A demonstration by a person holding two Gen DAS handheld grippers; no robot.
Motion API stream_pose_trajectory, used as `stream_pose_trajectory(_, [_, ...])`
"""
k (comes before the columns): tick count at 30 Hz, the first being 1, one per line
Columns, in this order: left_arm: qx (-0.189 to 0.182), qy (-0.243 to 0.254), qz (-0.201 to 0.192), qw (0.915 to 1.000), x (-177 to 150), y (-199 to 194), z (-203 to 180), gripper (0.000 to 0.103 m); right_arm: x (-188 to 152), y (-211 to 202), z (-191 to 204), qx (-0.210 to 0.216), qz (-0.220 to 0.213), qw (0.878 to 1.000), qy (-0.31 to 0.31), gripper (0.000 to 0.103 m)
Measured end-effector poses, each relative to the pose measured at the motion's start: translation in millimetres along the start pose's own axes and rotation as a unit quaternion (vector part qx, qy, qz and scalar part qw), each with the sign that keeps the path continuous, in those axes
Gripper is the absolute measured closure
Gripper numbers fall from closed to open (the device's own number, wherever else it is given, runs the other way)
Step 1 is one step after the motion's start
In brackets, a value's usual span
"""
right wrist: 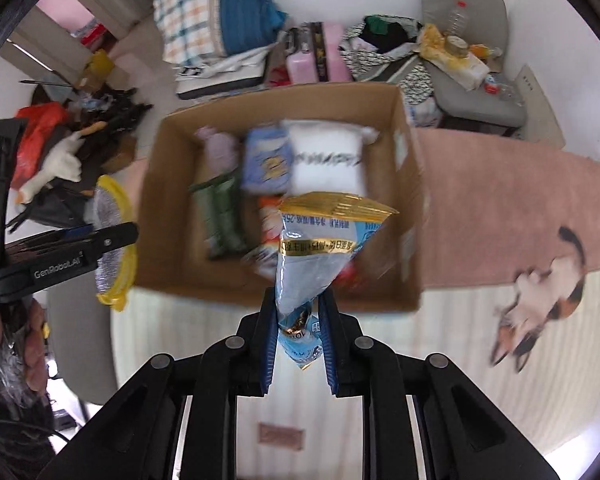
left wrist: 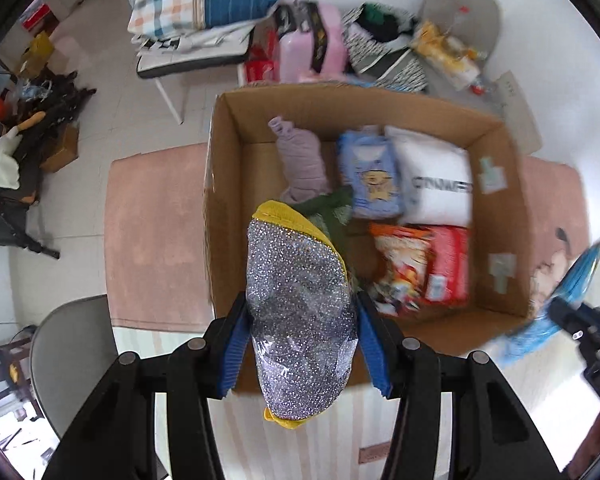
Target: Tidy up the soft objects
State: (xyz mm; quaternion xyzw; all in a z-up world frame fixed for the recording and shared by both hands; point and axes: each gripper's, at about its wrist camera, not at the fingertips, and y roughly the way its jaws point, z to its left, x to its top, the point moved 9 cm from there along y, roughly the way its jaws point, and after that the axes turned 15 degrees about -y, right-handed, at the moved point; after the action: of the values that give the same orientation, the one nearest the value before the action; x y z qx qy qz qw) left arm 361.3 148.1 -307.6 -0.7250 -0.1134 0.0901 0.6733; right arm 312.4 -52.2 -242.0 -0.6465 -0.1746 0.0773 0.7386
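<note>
- Left gripper [left wrist: 302, 344], lower centre of the left wrist view: blue pads pinch a silver-speckled scouring pad [left wrist: 300, 312] with a yellow edge, held over the near wall of the cardboard box [left wrist: 224, 208].
- Right gripper [right wrist: 299, 340], lower centre of the right wrist view: fingers clamp the lower end of a blue-and-gold snack packet [right wrist: 320, 256], its top over the box.
- Box contents, left wrist view: lilac cloth roll [left wrist: 302, 160], blue pack [left wrist: 374, 176], white pillow [left wrist: 436, 176], red packet [left wrist: 446, 264].
- Box rests on a pink mat [left wrist: 156, 232].
</note>
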Motion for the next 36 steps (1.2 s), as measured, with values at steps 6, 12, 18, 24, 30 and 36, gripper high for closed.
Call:
stream_pose_trajectory(6, [0.042, 0.003, 0.041, 0.9983, 11, 54, -3, 0.055, 35, 65, -39, -0.040, 0.055, 0.998, -0.003, 0.089])
stream_pose_trajectory(12, [0.065, -0.002, 0.064, 0.9958, 16, 85, -3, 0.054, 42, 114, -60, -0.071, 0.094, 0.993, -0.006, 0.089])
stream_pose_trajectory(18, [0.047, -0.042, 0.093, 0.9937, 23, 98, 3, 0.051, 47, 154, -64, -0.084, 0.124, 0.989, -0.015, 0.089])
stream_pose_trajectory(24, [0.023, -0.058, 0.068, 0.9957, 32, 75, 2, 0.019, 50, 153, -62, -0.089, 0.123, 0.988, -0.014, 0.052])
stream_pose_trajectory(30, [0.008, -0.059, 0.045, 0.9972, 28, 56, -3, 0.003, 47, 132, -52, -0.071, 0.101, 0.992, -0.007, 0.036])
stream_pose_trajectory(36, [0.000, -0.061, 0.019, 0.9979, 19, 41, -2, 0.003, 36, 122, -36, -0.060, 0.082, 0.995, -0.014, 0.006])
